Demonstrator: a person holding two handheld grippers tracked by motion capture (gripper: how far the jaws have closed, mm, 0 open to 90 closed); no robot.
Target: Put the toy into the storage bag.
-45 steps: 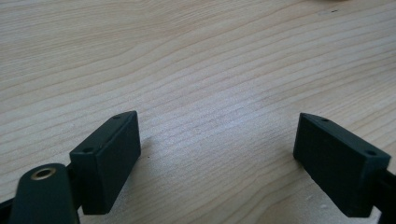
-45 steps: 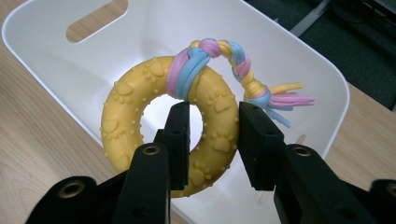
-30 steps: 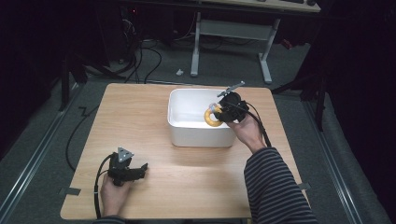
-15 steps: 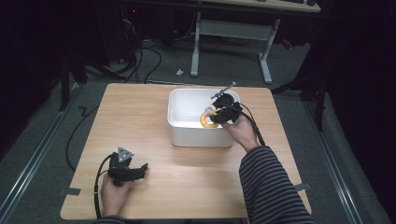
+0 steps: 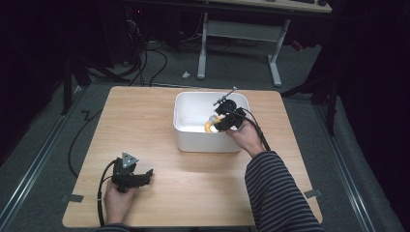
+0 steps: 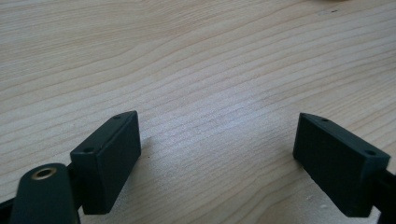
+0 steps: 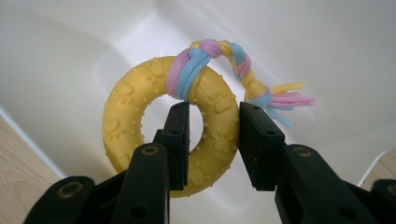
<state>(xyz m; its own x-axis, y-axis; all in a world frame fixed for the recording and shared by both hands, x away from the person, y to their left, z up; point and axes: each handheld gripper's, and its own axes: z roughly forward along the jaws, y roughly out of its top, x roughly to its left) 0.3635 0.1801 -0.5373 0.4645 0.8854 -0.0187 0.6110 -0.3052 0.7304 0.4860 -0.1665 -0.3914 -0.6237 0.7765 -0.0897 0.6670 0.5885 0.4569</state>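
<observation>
Paw-print bumps and a braided pastel rope on the yellow ring toy [image 7: 154, 135] show from the right gripper view, where the right claw [image 7: 212, 140] pinches its rim inside the white tub [image 5: 186, 130]. From above, the left claw [image 5: 145, 175] rests wide on the tabletop [image 5: 145, 125].

The left tongs [image 5: 145, 175] lie low at the near left of the bench [image 5: 145, 121], held in the left hand [image 5: 117, 198], whose forearm enters from the bottom edge. Their jaws stand wide apart, with nothing between them, pointing level to the right. The right arm, in a striped sleeve [image 5: 275, 193], reaches forward and left from the bottom right. The right hand [image 5: 244, 137] holds the right tongs [image 5: 212, 126] tilted downward, their jaws clamped on one side of a ring [image 7: 163, 130], one jaw through its hole.
</observation>
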